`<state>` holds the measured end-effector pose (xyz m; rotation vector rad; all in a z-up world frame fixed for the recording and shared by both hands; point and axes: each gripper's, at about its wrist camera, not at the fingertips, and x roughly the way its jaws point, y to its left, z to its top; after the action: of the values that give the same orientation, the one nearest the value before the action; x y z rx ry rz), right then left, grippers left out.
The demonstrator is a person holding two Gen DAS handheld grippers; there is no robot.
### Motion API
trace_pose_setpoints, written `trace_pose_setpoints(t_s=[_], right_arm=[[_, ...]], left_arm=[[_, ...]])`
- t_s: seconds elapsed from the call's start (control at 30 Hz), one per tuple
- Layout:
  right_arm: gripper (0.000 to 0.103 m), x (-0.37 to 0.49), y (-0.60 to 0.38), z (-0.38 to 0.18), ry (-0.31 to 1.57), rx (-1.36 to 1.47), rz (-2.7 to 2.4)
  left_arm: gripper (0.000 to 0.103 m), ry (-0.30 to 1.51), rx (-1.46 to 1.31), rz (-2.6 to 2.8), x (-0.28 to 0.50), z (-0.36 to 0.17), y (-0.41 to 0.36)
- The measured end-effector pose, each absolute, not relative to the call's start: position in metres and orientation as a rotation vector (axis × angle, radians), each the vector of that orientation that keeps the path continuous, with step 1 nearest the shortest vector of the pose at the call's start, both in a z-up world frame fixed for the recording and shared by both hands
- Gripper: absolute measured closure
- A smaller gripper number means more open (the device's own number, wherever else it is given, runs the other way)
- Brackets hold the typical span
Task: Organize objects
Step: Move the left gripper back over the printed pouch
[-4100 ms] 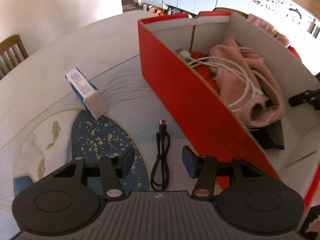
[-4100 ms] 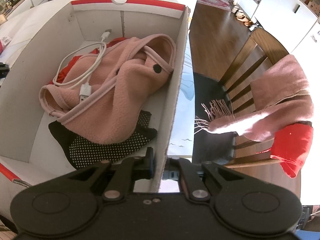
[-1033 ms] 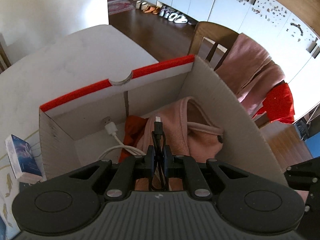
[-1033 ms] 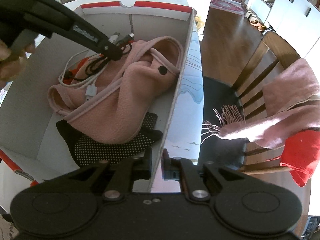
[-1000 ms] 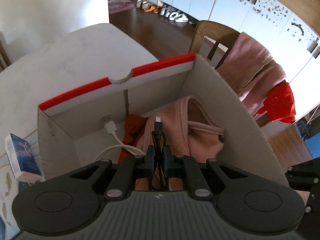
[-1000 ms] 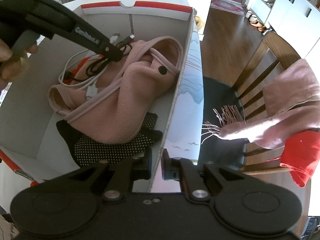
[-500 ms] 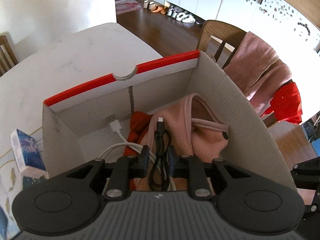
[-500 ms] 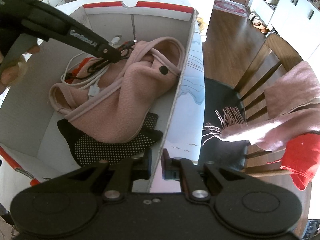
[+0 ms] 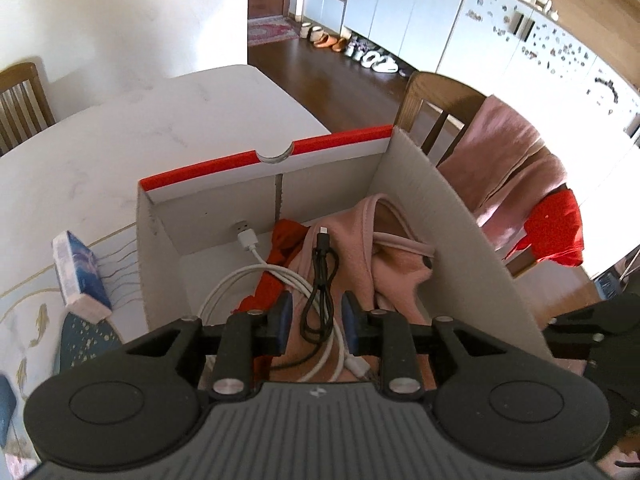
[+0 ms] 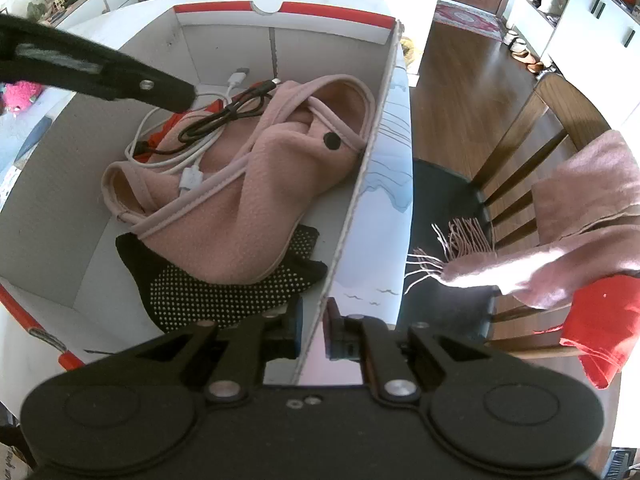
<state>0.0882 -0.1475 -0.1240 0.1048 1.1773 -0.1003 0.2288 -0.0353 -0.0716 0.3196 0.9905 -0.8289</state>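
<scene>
Cable release over the cardboard box (image 9: 472,240) — left gripper (image 9: 316,316) jaws were opening, pads clear of the black USB cable (image 9: 322,280) that lay between them on the pink fleece garment (image 10: 264,184) inside the box.
Right gripper (image 10: 314,330) was clamped on the box's near wall; the risk, as I judge it, was a parted finger hooking the black loop or the white cable (image 9: 240,284) beside it and dragging it out — no brand or writing was legible.

White marble-look table (image 9: 132,128). Dark wood floor (image 9: 340,80) at 12 o'clock. White wall (image 9: 120,20) at 11 o'clock. White cabinets (image 9: 420,12) at 1 o'clock, shoes (image 9: 360,50) lined up below. Wooden chair (image 10: 532,152) at 3 o'clock, draped with pink scarf (image 10: 580,220). Strong daylight.
</scene>
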Motion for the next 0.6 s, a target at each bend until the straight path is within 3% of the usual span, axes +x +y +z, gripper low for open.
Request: trace_pose_setpoints(t_s=[0.3, 0.37, 0.43, 0.6], right_arm=[[0.094, 0.090, -0.151, -0.125, 1.182, 0.133, -0.111], [0.094, 0.091, -0.151, -0.125, 1.184, 0.139, -0.115], [0.094, 0.091, -0.151, -0.125, 1.186, 0.140, -0.121], [0.095, 0.090, -0.152, -0.125, 1.190, 0.160, -0.137]], left_arm=[[0.076, 0.920, 0.238, -0.838, 0.213, -0.035, 0.014], [0.069, 0.900, 0.211, -0.815, 0.211, -0.030, 0.031], [0.046, 0.884, 0.184, -0.788, 0.210, -0.028, 0.049], [0.040, 0.867, 0.133, -0.709, 0.209, -0.031, 0.097]])
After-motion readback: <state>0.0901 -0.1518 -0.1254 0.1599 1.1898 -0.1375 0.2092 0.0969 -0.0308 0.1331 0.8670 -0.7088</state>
